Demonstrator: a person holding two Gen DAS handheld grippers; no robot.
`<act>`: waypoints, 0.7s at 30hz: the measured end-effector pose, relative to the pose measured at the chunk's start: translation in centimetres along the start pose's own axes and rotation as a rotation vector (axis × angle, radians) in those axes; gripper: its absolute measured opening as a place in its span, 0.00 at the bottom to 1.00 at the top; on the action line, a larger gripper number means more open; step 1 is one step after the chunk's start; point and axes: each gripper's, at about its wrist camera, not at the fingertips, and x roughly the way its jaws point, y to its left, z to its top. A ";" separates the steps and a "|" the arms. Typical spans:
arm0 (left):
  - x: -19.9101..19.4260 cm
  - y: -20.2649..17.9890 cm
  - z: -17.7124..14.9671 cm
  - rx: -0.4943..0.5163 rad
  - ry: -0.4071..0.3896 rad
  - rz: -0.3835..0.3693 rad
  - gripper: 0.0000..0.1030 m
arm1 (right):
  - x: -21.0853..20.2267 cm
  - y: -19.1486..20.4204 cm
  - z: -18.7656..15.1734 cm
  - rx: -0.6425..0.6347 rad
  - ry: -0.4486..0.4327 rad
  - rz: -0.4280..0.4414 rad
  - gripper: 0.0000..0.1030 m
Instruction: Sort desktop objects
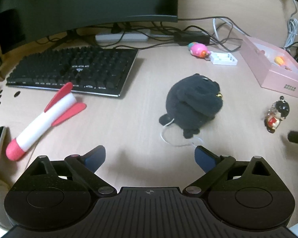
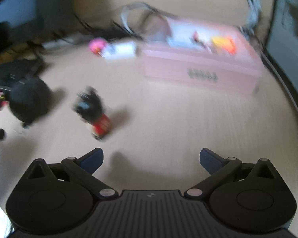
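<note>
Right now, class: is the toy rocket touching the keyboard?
Apart. The left wrist view shows bare desk between the toy rocket's upper red fin and the keyboard's front edge, though the gap is narrow.

Left wrist view: plush toy mid-desk, cord trailing from it toward camera. Rocket toy lying to its left, before keyboard. Monitor behind keyboard. Small figurine upright, well right of plush toy. Open box far right, behind figurine, small toys inside. Round toy and charger side by side, left of box, before tangled cables. Right wrist view blurred.
</note>
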 end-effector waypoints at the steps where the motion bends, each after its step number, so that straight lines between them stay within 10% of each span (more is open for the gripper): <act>1: -0.1 0.0 -0.1 -0.004 0.002 -0.002 0.97 | -0.3 0.8 0.1 -0.036 -0.031 0.001 1.00; 7: -0.5 -0.1 -0.7 -0.017 0.012 -0.009 0.97 | 0.6 5.6 1.0 -0.234 -0.094 0.013 0.74; 12: -1.0 0.0 -0.7 -0.020 -0.006 -0.024 0.97 | 2.3 6.6 2.4 -0.245 -0.051 0.019 0.27; 21: 1.3 -3.0 2.1 0.138 -0.111 -0.096 0.96 | -1.7 4.6 2.5 -0.177 -0.082 0.007 0.27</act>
